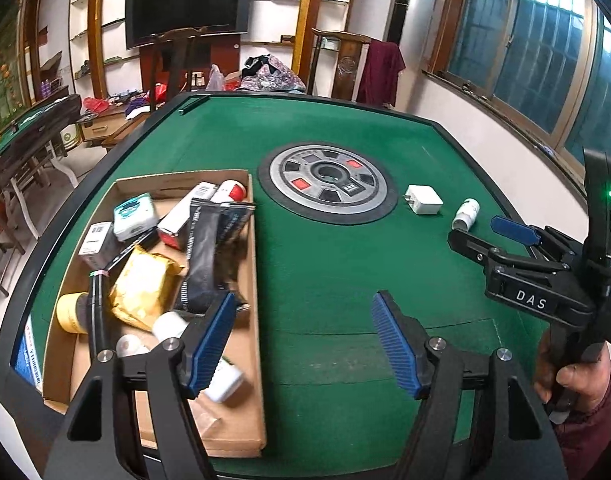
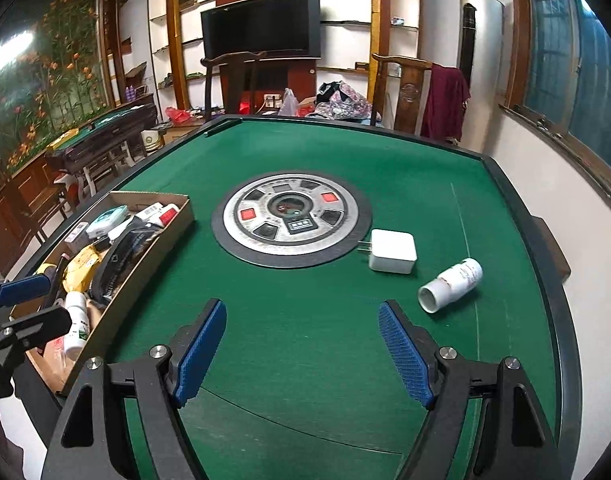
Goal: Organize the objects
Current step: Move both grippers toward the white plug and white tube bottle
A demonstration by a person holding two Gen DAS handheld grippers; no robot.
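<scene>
Hovering over the brown cardboard box (image 1: 157,184) of packets on the green felt surface (image 2: 305,320), my left claw (image 1: 301,344) gapes empty; rightward, my right claw (image 2: 301,354), equally wide, holds nothing, near the white charger (image 2: 391,256) and toppled white bottle (image 2: 451,285).

This is a home living room: a wall-mounted television (image 2: 261,26) sits among built-in wooden shelves (image 2: 347,20), carved wooden chairs (image 2: 401,92) draped with clothing stand behind a green-felt mahjong tabletop (image 2: 305,148), and a tall floor-standing air conditioner (image 2: 479,28) fills the corner beside a window (image 2: 561,48).
</scene>
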